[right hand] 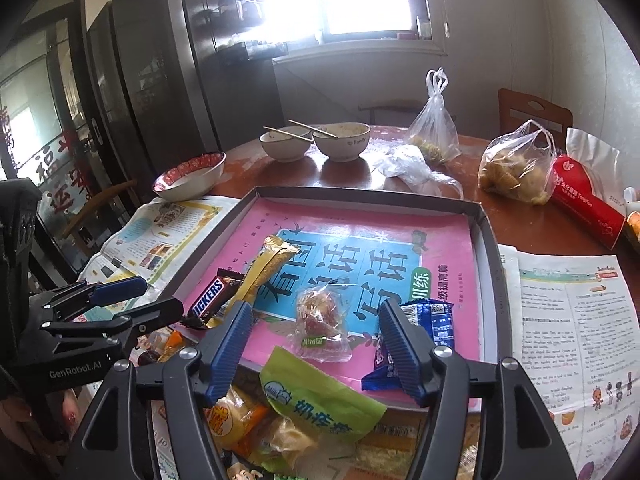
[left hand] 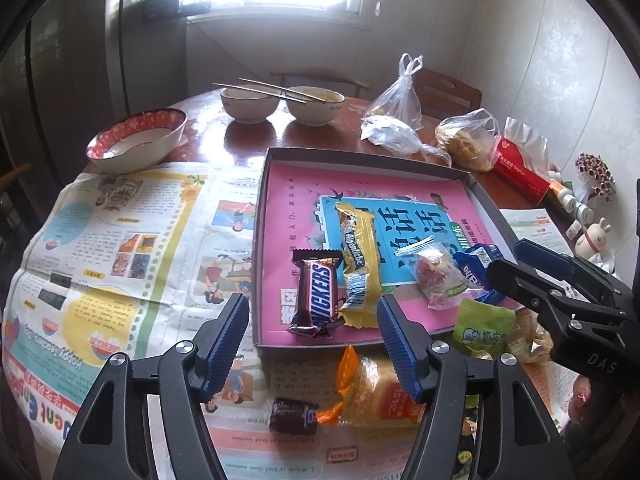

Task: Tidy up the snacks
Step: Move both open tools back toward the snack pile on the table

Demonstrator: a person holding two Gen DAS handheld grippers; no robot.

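Note:
A shallow grey tray (left hand: 360, 156) with a pink printed lining lies on the newspaper-covered table. In it are a Snickers bar (left hand: 316, 296), a yellow bar (left hand: 358, 256), a clear-wrapped candy (left hand: 438, 276) and a blue packet (left hand: 476, 268). My left gripper (left hand: 312, 304) hovers open over the tray's near edge, with the Snickers bar just beyond its fingertips and untouched. My right gripper (right hand: 315, 310) is open too, framing the clear-wrapped candy (right hand: 320, 320), with the blue packet (right hand: 432, 324) by its right finger. A green packet (right hand: 316, 396), an orange-yellow packet (left hand: 380, 392) and a small dark candy (left hand: 292, 414) lie outside the tray.
A red-patterned bowl (left hand: 136, 140) and two white bowls (left hand: 248, 102) with chopsticks stand behind the tray. Plastic bags (left hand: 468, 140), a red tissue pack (left hand: 520, 168) and small figurines (left hand: 592, 240) crowd the right side. Newspaper (left hand: 120, 240) covers the left. Chairs stand behind the table.

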